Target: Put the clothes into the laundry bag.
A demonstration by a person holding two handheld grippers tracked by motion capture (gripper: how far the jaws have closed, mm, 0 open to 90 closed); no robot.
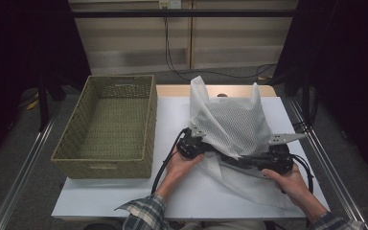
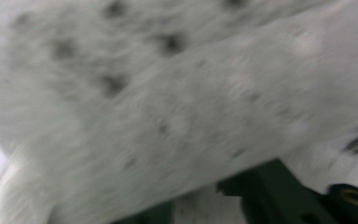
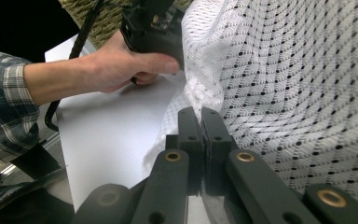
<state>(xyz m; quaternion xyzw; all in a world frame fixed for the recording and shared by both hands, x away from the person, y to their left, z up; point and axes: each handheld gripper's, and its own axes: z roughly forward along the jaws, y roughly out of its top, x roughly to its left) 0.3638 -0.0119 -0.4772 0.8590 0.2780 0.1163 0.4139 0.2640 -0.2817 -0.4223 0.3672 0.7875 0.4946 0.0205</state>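
Pinching white mesh fabric (image 3: 298, 84) — right tool (image 3: 200, 116) clamped; left tool's (image 1: 191, 143) state unclear.

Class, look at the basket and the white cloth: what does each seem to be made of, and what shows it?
basket: looks like woven wicker or grass, matte olive-tan; plaited strands show on its walls.
white cloth: seems a thin, soft mesh fabric, with regular small holes showing dark; it drapes in folds.

basket: rectangular woven olive-green wicker basket (image 1: 106, 125), empty, on the table's left side
table: white rectangular tabletop (image 1: 172, 122)
cables: black cables on the floor (image 1: 230, 73) beyond the table
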